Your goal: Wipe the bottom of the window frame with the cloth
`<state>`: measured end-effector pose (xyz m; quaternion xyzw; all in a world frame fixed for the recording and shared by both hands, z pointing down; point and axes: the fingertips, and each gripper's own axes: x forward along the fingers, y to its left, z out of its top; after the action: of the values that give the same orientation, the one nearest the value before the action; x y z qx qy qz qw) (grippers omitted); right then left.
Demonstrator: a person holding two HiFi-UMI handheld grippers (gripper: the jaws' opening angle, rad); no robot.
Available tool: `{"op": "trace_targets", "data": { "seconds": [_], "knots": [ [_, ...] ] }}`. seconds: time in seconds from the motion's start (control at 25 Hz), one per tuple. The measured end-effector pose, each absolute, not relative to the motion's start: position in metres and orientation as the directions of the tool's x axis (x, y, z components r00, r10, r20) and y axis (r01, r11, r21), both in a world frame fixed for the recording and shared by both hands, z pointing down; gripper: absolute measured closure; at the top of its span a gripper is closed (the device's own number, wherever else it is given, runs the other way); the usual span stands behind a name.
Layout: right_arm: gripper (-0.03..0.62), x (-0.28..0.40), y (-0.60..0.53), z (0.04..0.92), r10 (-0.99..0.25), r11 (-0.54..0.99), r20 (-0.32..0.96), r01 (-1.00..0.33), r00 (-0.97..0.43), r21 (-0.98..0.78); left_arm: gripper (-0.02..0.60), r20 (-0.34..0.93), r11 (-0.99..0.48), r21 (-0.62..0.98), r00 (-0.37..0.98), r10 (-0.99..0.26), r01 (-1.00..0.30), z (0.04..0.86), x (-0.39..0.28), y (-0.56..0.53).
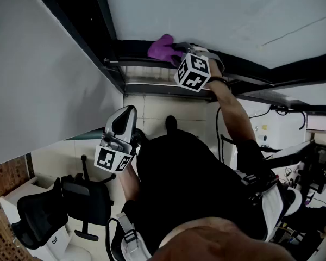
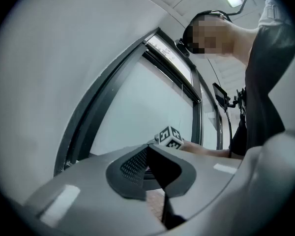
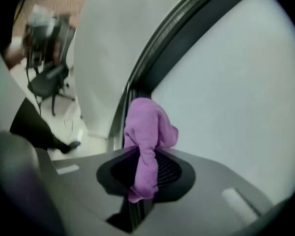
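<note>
Cloth (image 1: 162, 47): one, purple, bunched, and pinched in the right gripper (image 1: 177, 54). There are two grippers, one dark window frame (image 1: 131, 49) and two black office chairs (image 1: 37, 217) on the floor.

Nearest in the head view is the left gripper (image 1: 124, 118), held low beside the person's dark-clothed body and well apart from the frame. In its own view the left gripper (image 2: 148, 154) has its jaws pressed together with nothing between them, and it touches nothing.

Beyond it, the second chair (image 1: 90, 199) stands just beside the first, near the floor's left edge.

Farthest is the right gripper, raised on an outstretched arm to the window frame. In the right gripper view its jaws (image 3: 140, 167) are closed narrowly on a twisted strand of the cloth (image 3: 147, 129), and the loose bulk of the cloth stands out past the tips. That bulk lies against the dark rail of the window frame (image 3: 155, 45) along the edge of the pale pane, close to the corner where the rail meets the frame's side member. The right gripper's marker cube (image 2: 169, 137) also shows in the left gripper view, beside the frame (image 2: 88, 117).
</note>
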<state>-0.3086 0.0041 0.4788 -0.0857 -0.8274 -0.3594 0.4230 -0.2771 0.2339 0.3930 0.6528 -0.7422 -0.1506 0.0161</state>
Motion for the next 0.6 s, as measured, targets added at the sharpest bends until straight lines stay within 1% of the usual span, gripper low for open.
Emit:
{"op": "trace_targets", "data": {
  "seconds": [0.08, 0.12, 0.16, 0.24, 0.36, 0.44, 0.6],
  "knots": [
    [0.530, -0.353, 0.040, 0.463, -0.035, 0.806, 0.687, 0.386, -0.726, 0.449, 0.580, -0.178, 0.120, 0.242, -0.165, -0.970, -0.963, 0.390, -0.277, 0.246],
    [0.530, -0.375, 0.052, 0.459, -0.007, 0.830, 0.648, 0.357, -0.761, 0.428, 0.579, -0.179, 0.130, 0.242, -0.176, -0.968, -0.961, 0.389, -0.278, 0.251],
    [0.530, -0.398, 0.060, 0.459, -0.004, 0.844, 0.619, 0.329, -0.785, 0.423, 0.580, -0.180, 0.143, 0.244, -0.189, -0.965, -0.959, 0.388, -0.279, 0.257],
    [0.530, -0.441, 0.070, 0.471, -0.035, 0.846, 0.598, 0.294, -0.800, 0.444, 0.580, -0.183, 0.176, 0.252, -0.226, -0.957, -0.952, 0.389, -0.284, 0.268],
    [0.530, -0.479, 0.087, 0.507, -0.097, 0.765, 0.613, 0.335, -0.784, 0.549, 0.579, -0.183, 0.237, 0.267, -0.290, -0.939, -0.934, 0.392, -0.290, 0.288],
    [0.533, -0.479, 0.090, 0.517, -0.135, 0.684, 0.603, 0.366, -0.786, 0.631, 0.580, -0.180, 0.253, 0.268, -0.307, -0.935, -0.930, 0.393, -0.295, 0.295],
    [0.536, -0.450, 0.067, 0.519, -0.254, 0.495, 0.611, 0.442, -0.750, 0.748, 0.578, -0.182, 0.224, 0.251, -0.273, -0.945, -0.942, 0.387, -0.296, 0.285]
  ]
}}
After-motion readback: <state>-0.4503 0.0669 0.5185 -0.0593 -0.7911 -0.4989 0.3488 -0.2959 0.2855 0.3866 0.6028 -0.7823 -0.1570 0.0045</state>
